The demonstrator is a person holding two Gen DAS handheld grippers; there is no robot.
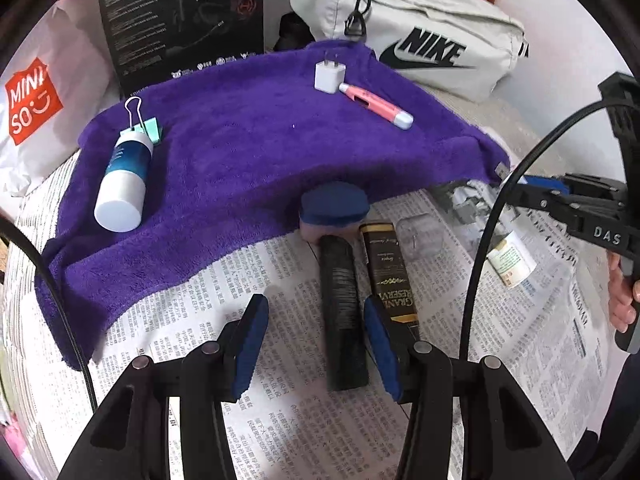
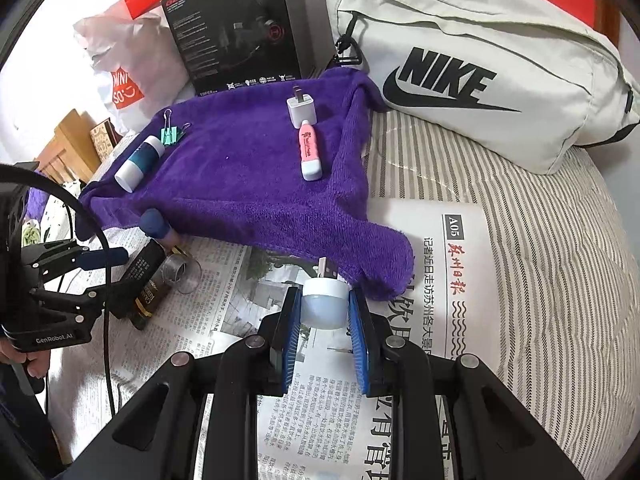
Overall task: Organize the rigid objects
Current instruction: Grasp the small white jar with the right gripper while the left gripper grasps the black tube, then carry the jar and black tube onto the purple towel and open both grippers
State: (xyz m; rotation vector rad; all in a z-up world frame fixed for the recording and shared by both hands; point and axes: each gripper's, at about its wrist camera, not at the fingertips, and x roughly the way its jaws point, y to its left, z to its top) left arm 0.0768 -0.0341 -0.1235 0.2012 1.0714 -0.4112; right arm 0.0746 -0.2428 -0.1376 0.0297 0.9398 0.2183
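Observation:
My left gripper [image 1: 318,340] hangs open over the newspaper. A black cylinder [image 1: 344,312] lies between its fingers, close to the right pad and clear of the left one. Beside it lie a dark gold-lettered box [image 1: 390,272], a clear cup [image 1: 420,236] and a blue-capped item [image 1: 334,204]. My right gripper [image 2: 324,320] is shut on a small white bottle [image 2: 324,304] near the corner of the purple towel [image 2: 248,184]. On the towel lie a white-and-blue tube [image 2: 140,158], a green binder clip [image 2: 172,134], a white charger plug [image 2: 302,110] and a pink pen-like item [image 2: 309,150].
A pale Nike bag [image 2: 480,72], a black product box [image 2: 232,32] and a Miniso bag [image 1: 32,96] line the far side. Newspaper [image 2: 440,280] covers striped bedding [image 2: 540,240]. A person's hand [image 1: 622,292] holds the right gripper's handle.

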